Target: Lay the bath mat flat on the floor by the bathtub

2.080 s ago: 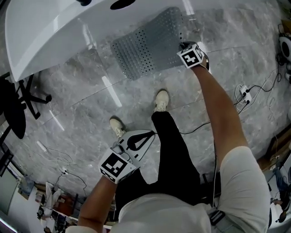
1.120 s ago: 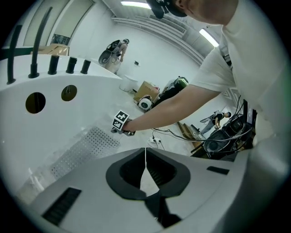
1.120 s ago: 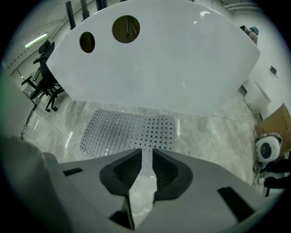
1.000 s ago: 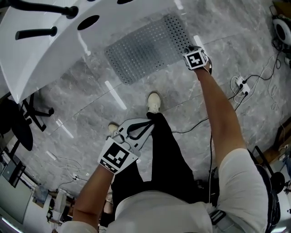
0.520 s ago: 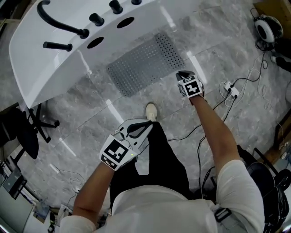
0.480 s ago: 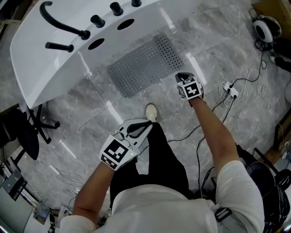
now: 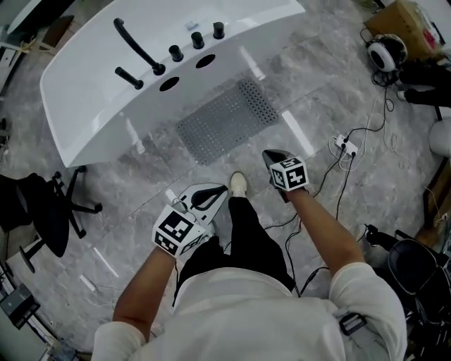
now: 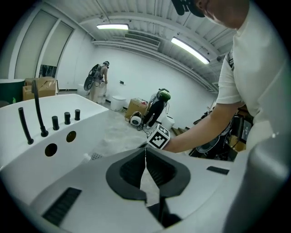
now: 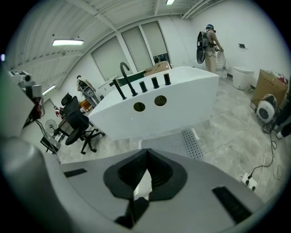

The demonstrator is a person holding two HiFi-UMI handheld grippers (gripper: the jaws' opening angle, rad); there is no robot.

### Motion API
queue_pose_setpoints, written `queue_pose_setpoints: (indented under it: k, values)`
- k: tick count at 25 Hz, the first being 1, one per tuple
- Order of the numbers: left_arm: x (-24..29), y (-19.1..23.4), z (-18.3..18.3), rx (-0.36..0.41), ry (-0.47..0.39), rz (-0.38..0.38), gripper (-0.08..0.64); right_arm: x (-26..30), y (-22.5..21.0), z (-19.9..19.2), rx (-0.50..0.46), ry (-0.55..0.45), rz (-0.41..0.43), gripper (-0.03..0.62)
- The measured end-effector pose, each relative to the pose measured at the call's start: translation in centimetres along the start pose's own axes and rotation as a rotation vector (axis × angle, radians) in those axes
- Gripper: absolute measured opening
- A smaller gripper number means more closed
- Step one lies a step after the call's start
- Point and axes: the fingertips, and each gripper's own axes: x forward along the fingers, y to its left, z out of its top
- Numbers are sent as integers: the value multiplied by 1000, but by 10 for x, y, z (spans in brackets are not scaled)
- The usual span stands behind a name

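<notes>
Beside the bathtub (image 7: 99, 92), on the grey stone floor (image 7: 141, 183): bath mat (image 7: 227, 120) lying spread and flat, long edge close along the tub's side, no fold or lifted corner visible. Laying judged done; at most a check of alignment left. Left tool (image 7: 224, 189) and right tool (image 7: 268, 154) both clear of the mat, near the person's shoe (image 7: 238, 183), jaws of each closed tip to tip on nothing. Tub interior not in view; only a black spout (image 7: 137, 46), knobs (image 7: 197, 39) and two holes noted on its rim. Cardboard box (image 7: 403, 17) at far right, contents not visible.
</notes>
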Motion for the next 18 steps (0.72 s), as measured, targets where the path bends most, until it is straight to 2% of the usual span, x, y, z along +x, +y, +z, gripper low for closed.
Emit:
queue_pose_setpoints:
  k: [5, 10, 15, 18]
  values:
    - [-65, -41, -4, -1, -46, -14, 21, -64, 96, -21, -9, -28, 61, 11]
    - [-122, -82, -29, 25, -41, -9, 21, -123, 195, -46, -35, -52, 131, 11]
    - [-167, -105, -32, 24, -87, 12, 21, -178, 245, -37, -174, -128, 114, 11]
    - [-192, -125, -36, 31, -111, -4, 21, -203, 275, -40, -183, -178, 122, 9]
